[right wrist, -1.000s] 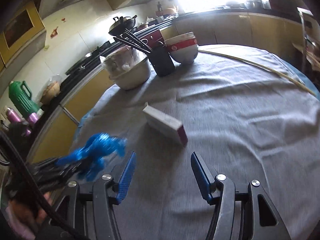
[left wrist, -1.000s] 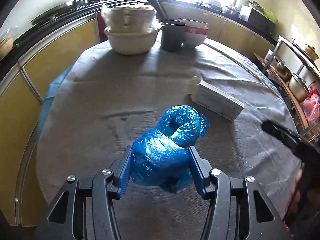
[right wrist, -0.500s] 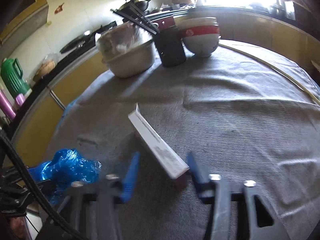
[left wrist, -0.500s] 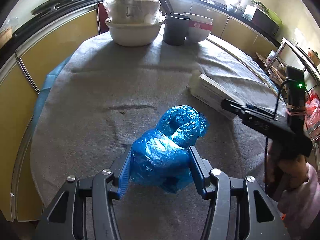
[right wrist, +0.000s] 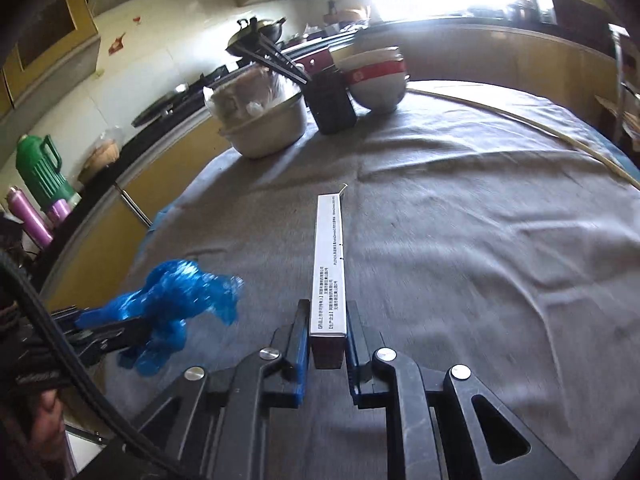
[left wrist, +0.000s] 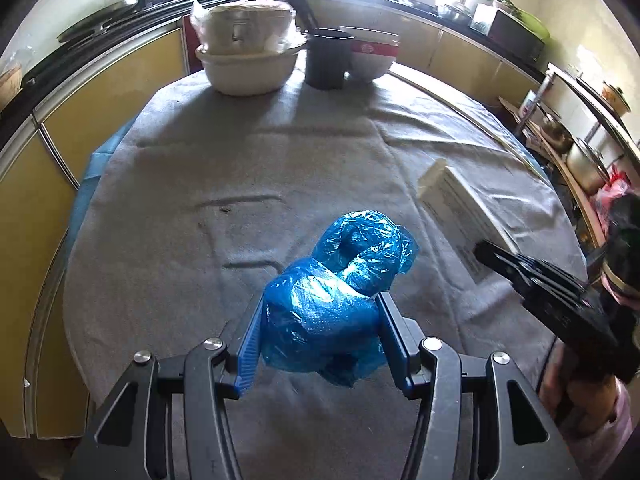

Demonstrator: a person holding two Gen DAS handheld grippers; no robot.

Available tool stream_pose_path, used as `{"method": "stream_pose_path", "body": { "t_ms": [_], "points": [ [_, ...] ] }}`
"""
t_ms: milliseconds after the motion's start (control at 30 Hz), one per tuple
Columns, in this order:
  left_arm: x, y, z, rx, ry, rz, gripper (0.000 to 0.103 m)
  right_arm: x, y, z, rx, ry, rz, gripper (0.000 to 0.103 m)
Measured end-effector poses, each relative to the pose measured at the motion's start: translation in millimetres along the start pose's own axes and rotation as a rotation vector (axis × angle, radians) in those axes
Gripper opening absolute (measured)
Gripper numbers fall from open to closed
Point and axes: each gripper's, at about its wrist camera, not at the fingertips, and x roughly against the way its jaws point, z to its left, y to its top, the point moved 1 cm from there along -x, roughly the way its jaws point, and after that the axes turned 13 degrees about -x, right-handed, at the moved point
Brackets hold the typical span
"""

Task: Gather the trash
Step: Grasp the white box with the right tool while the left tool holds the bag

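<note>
Right tongs (right wrist: 327, 342): now clamped on the near end of the box (right wrist: 329, 268); half a second ago the blue pads stood apart with the box lying slantwise ahead of them, and a second ago the box lay well forward on the cloth. The box now runs straight away from the camera, narrow face up, its far end with a small flap raised. In the left view the box (left wrist: 460, 216) appears tilted over the right of the worktop (left wrist: 200, 184), with the right tongs (left wrist: 490, 254) at its near end.

Left tongs (left wrist: 320, 320): clamped on the blue bag (left wrist: 336, 288), unchanged across all three moments. The crumpled bag bulges forward past the pads and is held above the grey cloth.

Writing: rows of small printed characters along the box's upper face, too small to read. Red band with a white mark on the bowl (right wrist: 376, 80); mark not legible.

Other items at the far edge of the worktop: a large basin (left wrist: 248, 68) with a covered dish in it, a dark holder (left wrist: 326, 58) with chopsticks, and the red-banded bowl beside it.
</note>
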Motion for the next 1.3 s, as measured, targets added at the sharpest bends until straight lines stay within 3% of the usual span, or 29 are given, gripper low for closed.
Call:
{"method": "stream_pose_path", "body": {
  "t_ms": [467,867,1300],
  "points": [
    [49.4,-12.3,-58.2,-0.113,0.031,-0.08,0.055,121.9,-59.1,-21.4,-0.068,-0.002,-0.103,0.017],
    [72.2,-15.0,-112.2,-0.231,0.046,-0.13,0.056,179.2,-86.9,-38.9,-0.097,-0.004,-0.177,0.017],
    [69.2,-16.6,-174.2,-0.385,0.042,-0.128,0.056,221.8,-109.0,-76.4,-0.182,-0.015,-0.237,0.017]
  ]
}}
